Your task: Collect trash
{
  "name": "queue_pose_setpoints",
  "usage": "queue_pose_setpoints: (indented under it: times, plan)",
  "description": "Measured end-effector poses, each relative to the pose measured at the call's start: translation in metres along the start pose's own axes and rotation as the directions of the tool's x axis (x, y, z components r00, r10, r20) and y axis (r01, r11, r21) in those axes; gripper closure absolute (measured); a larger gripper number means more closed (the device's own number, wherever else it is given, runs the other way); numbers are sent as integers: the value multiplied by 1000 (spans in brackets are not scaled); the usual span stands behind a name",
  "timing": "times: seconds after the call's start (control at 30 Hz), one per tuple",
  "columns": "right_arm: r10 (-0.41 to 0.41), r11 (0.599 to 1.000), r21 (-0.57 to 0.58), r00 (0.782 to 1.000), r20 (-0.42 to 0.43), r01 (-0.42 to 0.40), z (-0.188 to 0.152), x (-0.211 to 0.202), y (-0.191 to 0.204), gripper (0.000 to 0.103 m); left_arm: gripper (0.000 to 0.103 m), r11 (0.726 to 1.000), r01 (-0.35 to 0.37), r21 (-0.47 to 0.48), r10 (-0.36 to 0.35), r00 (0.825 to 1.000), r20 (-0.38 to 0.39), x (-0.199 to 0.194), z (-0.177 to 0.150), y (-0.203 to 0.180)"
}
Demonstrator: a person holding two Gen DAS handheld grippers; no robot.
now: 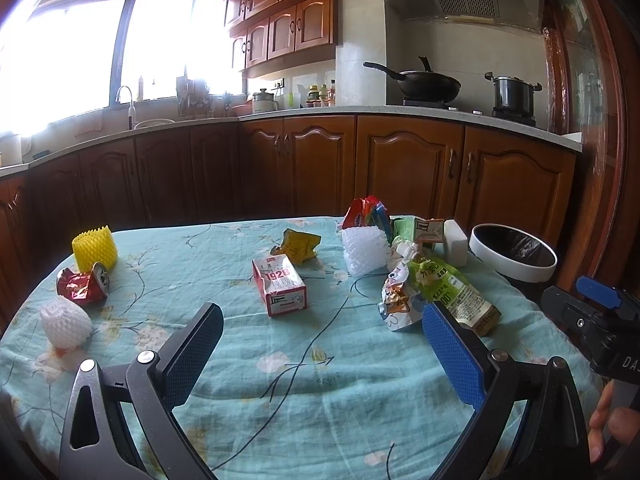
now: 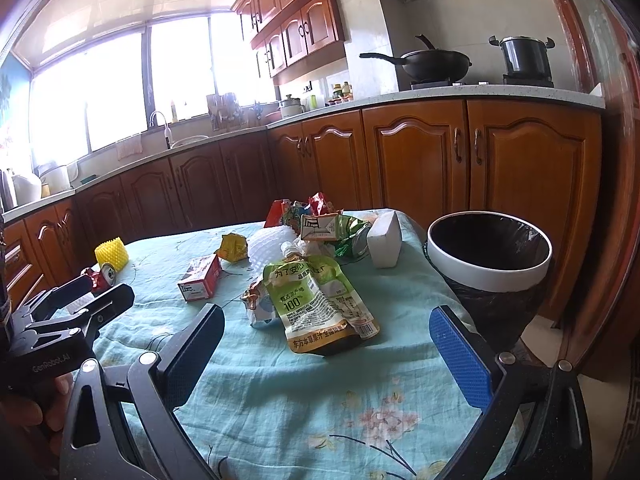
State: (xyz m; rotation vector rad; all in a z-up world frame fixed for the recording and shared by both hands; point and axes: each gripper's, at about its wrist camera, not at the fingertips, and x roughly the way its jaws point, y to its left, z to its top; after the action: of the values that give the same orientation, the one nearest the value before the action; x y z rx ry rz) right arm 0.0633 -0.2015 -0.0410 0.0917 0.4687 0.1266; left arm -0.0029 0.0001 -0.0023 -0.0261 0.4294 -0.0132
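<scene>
- On the teal floral tablecloth (image 1: 304, 392): red-and-white "1928" carton (image 1: 280, 285) lying mid-table, crumpled yellow wrapper (image 1: 298, 243) behind it.
- Far left: yellow foam fruit net (image 1: 95, 249), crushed red can (image 1: 84, 286), white foam net (image 1: 66, 322).
- Right cluster: green juice pouch (image 2: 320, 300) lying flat, on top of a crumpled wrapper.
- White-rimmed bin with black liner (image 2: 489, 258) just off the table's right edge.
- Left gripper (image 1: 322, 332): jaws wide, empty, above the cloth.
- Right gripper (image 2: 328, 334): jaws wide, empty, the pouch between and ahead of its fingers.

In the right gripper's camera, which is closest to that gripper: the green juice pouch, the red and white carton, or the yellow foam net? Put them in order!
1. green juice pouch, just ahead of the right gripper.
2. red and white carton, farther left.
3. yellow foam net, far left edge.
</scene>
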Motion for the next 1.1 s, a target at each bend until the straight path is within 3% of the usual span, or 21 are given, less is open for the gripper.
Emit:
queue_pose_setpoints:
  times: [0.43,0.83,1.1]
  plan:
    - [35,999,11,999,-39,-34,0,10,-2,0,3,1000,3,-10,-3,1000,-29,8,-2,0]
    - [116,993,24,980,-161,-114,9,50,-7,0,3,998,8,-65,-18,988,-154,47,11,17]
    - [161,987,55,960,-229,-153,14,81,-16,0,3,995,-48,-89,26,971,-239,93,32,29]
